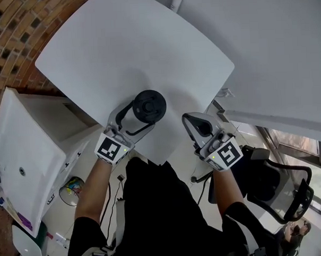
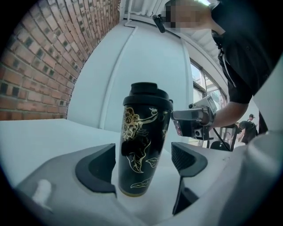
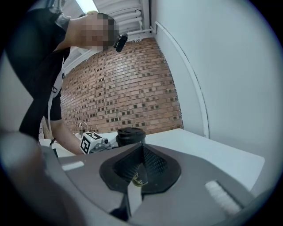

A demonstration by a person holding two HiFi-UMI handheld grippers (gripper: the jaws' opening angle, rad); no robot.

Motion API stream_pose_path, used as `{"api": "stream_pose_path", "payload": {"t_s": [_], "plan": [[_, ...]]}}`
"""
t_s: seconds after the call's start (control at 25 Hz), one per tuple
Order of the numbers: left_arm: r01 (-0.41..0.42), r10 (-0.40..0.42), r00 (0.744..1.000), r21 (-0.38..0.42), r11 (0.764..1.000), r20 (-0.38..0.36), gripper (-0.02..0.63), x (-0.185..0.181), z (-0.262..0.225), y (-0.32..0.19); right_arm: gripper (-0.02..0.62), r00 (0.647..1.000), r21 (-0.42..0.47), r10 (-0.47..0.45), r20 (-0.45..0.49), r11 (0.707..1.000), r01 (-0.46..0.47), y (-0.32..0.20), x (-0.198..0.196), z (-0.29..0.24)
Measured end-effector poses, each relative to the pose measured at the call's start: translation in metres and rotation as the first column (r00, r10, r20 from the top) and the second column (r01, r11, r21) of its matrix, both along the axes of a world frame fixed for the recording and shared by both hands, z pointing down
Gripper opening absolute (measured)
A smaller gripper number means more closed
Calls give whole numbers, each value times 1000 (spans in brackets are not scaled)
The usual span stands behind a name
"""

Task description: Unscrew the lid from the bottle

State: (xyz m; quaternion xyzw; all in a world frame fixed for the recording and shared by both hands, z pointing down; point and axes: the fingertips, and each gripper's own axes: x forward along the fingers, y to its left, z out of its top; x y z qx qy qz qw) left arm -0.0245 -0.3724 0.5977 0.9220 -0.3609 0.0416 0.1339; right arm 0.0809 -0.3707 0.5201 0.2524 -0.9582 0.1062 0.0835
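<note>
Lid (image 2: 149,92) still seated on upright bottle (image 2: 143,141) on counter (image 1: 120,52); left claw (image 2: 143,165) spread around its body, unclamped; right claw (image 3: 140,170) closed, empty. Unscrewing not begun.

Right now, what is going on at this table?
A person works with two grippers at a white table. The left gripper is open around a black bottle, not pressing on it. The lid is on. The right gripper is shut and empty, apart from the bottle.
</note>
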Motion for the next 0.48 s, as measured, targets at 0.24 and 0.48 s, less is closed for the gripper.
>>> {"api": "stream_pose_path", "payload": {"t_s": [0.24, 0.48], "plan": [[-18, 17, 998, 27, 999, 53, 407, 15, 14, -19, 6, 999, -43, 32, 12, 999, -31, -6, 7, 21], [-48, 47, 998, 17, 999, 49, 405, 21, 14, -24, 6, 999, -31, 40, 36, 999, -39, -17, -6, 4]]}}
